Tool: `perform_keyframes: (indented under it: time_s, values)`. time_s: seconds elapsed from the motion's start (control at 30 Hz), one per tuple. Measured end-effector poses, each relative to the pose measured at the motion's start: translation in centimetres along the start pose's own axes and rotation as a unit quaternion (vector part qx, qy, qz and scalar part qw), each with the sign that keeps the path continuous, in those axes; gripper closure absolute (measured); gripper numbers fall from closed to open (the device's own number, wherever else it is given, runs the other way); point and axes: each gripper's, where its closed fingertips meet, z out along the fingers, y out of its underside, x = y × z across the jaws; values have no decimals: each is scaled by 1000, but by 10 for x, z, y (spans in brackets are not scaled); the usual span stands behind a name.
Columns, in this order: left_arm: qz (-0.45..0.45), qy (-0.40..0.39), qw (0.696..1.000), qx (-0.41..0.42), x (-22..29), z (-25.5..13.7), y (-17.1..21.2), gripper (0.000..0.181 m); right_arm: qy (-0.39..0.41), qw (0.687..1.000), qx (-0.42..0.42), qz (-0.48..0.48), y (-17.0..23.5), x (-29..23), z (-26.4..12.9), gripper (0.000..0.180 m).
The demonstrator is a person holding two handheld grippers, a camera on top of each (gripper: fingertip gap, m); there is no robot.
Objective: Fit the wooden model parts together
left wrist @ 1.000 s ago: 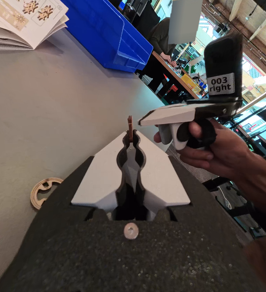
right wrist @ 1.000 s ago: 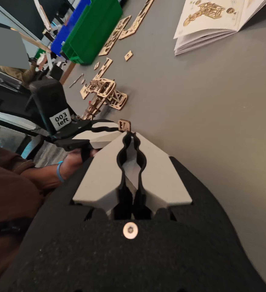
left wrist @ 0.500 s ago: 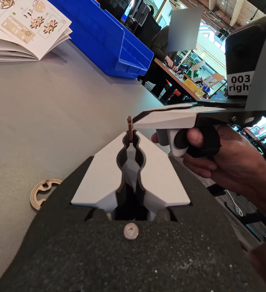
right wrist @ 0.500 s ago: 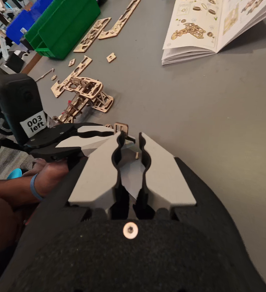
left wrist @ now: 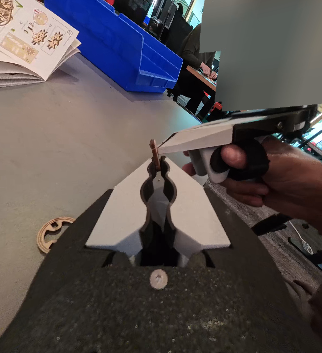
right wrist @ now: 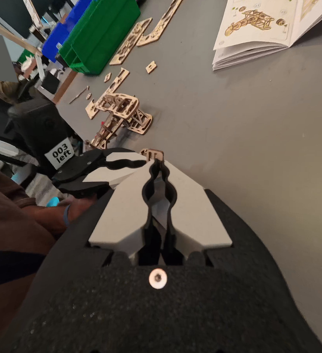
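Observation:
My left gripper (left wrist: 157,162) is shut on a small brown wooden part (left wrist: 155,152), which stands edge-on out of its tips. My right gripper (left wrist: 161,150) comes in from the right and its tip touches the part's face. In the right wrist view my right gripper (right wrist: 159,162) has its fingers closed together, with the slotted wooden part (right wrist: 152,153) just past the tips. I cannot tell whether the right one pinches it. The left gripper (right wrist: 143,162) reaches in from the left. Both are held above the grey table (right wrist: 251,152).
A partly built wooden model (right wrist: 122,112) lies on the table with loose wooden pieces and cut-out sheets (right wrist: 137,38) behind it. A green bin (right wrist: 99,34), a blue bin (left wrist: 118,47) and an open booklet (right wrist: 271,34) stand farther back. A wooden ring (left wrist: 51,233) lies left of my left gripper. Only a small space, under 4 cm, lies between the two pairs of fingers.
My right gripper was shut a second ago, opened half a second ago, and is shut again at the part. My left gripper has kept its hold and barely moved.

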Motion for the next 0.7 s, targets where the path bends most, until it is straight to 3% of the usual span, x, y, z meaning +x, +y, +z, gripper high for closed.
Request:
perform_keyframes:
  time_s: [0.33,0.47,0.53,0.7]
  values:
    - [34,-26,999,-7,-1,1,2,176,0,996,-76,41,2,2,0,179]
    - [-19,17,1000,-8,2,1,0,179,-43,995,-66,64,2,2,-3,177]
    - [-28,34,999,-11,7,1,2,179,-32,995,-70,61,4,10,-5,156]
    - [-48,46,998,-4,8,-2,2,179,-92,992,-43,70,4,-3,-2,171]
